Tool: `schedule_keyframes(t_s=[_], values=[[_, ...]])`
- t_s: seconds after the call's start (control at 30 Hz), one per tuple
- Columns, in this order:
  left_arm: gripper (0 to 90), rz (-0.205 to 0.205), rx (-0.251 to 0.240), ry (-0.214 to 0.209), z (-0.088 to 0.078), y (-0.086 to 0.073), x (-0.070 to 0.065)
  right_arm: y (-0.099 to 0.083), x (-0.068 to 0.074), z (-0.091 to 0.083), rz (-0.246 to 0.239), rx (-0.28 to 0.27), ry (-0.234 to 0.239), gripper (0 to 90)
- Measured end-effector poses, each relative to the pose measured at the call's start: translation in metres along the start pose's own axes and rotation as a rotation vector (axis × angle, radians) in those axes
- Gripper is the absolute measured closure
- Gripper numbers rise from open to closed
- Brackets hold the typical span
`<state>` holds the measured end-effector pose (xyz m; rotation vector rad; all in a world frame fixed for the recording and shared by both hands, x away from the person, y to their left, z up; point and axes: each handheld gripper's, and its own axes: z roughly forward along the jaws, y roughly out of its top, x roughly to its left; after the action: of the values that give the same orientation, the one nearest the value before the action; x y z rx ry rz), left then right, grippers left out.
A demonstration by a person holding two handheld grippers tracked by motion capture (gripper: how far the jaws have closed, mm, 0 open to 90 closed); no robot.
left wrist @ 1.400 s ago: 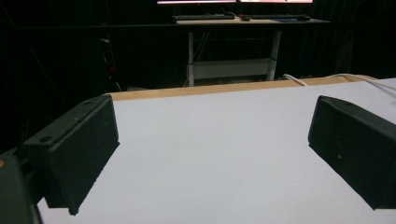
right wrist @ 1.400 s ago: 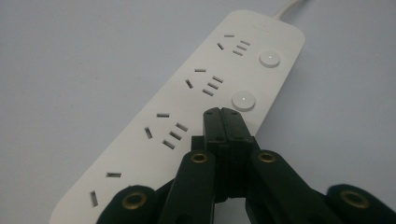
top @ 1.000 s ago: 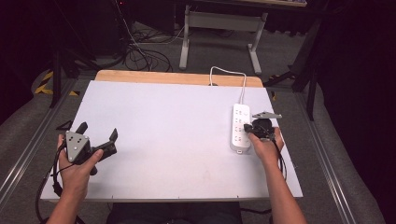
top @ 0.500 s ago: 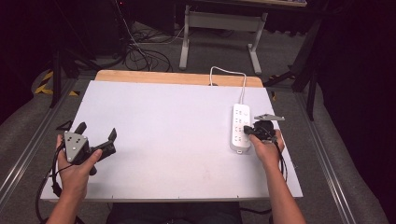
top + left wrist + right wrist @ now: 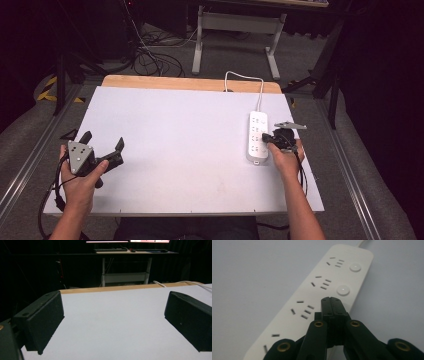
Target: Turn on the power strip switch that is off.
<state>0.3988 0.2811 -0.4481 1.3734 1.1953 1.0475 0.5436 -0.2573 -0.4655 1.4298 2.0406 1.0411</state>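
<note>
Jaws closed, right gripper (image 5: 331,301) over power strip (image 5: 322,292)

The left hand-held gripper (image 5: 112,325) has its two black jaws spread wide — one at each side of the frame, nothing between them. Below lies the bare white tabletop (image 5: 117,315), edged in wood at the far side. Beyond, in the dark, stands a desk (image 5: 127,263); a white cable (image 5: 160,283) curls at the far right.

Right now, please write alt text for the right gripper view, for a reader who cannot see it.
The right gripper, its black jaws closed together, points at a white power strip lying on a pale table. The jaw tips sit over the strip's row of round buttons.
</note>
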Motion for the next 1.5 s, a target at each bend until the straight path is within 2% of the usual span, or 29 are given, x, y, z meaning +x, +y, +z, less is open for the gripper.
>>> schedule_keyframes(t_s=[0.03, 0.1, 0.17, 0.27, 0.3, 0.43, 0.5, 0.57, 0.6, 0.67, 0.73, 0.8, 0.93, 1.5], values=[[3.0, -0.003, 0.000, -0.001, 0.000, 0.000, 0.000, 0.000, -0.001, 0.000, 0.008, -0.003, 0.006, 90.0], [3.0, -0.004, 0.000, -0.001, 0.000, 0.000, 0.000, 0.000, 0.003, -0.001, -0.028, 0.006, -0.005, 90.0], [3.0, -0.007, -0.001, 0.001, 0.000, 0.000, 0.000, 0.000, 0.006, -0.001, -0.023, 0.011, 0.012, 90.0], [3.0, -0.001, -0.002, 0.001, 0.000, 0.000, 0.000, 0.001, 0.012, -0.001, -0.077, 0.020, -0.035, 90.0], [3.0, 0.002, -0.003, 0.001, -0.001, 0.000, 0.000, 0.001, 0.012, -0.001, -0.077, 0.020, -0.035, 90.0], [3.0, -0.008, -0.001, 0.004, -0.001, 0.000, 0.002, 0.001, 0.008, -0.001, -0.027, 0.027, -0.010, 90.0], [3.0, -0.010, -0.001, 0.003, -0.001, 0.000, 0.002, 0.001, 0.009, 0.000, -0.047, 0.030, -0.030, 90.0], [3.0, -0.011, -0.001, 0.003, -0.001, 0.000, 0.001, 0.001, 0.009, 0.000, -0.030, 0.029, -0.027, 90.0], [3.0, -0.008, -0.002, -0.001, -0.001, 0.000, 0.001, 0.002, 0.013, 0.001, -0.078, 0.034, -0.055, 90.0], [3.0, -0.009, -0.001, 0.000, -0.001, 0.000, 0.001, 0.002, 0.013, 0.001, -0.074, 0.031, -0.055, 90.0], [3.0, -0.010, -0.002, 0.001, -0.001, 0.000, 0.001, 0.002, 0.009, 0.001, -0.036, 0.029, -0.028, 90.0], [3.0, -0.011, -0.002, 0.004, -0.001, 0.000, 0.002, 0.001, 0.007, 0.001, -0.018, 0.026, -0.010, 90.0], [3.0, -0.013, -0.002, 0.003, -0.002, 0.000, 0.002, 0.002, 0.010, 0.001, -0.047, 0.029, -0.030, 90.0], [3.1, -0.011, -0.002, 0.001, -0.001, 0.000, 0.001, 0.002, 0.009, 0.001, -0.039, 0.029, -0.022, 90.0]])
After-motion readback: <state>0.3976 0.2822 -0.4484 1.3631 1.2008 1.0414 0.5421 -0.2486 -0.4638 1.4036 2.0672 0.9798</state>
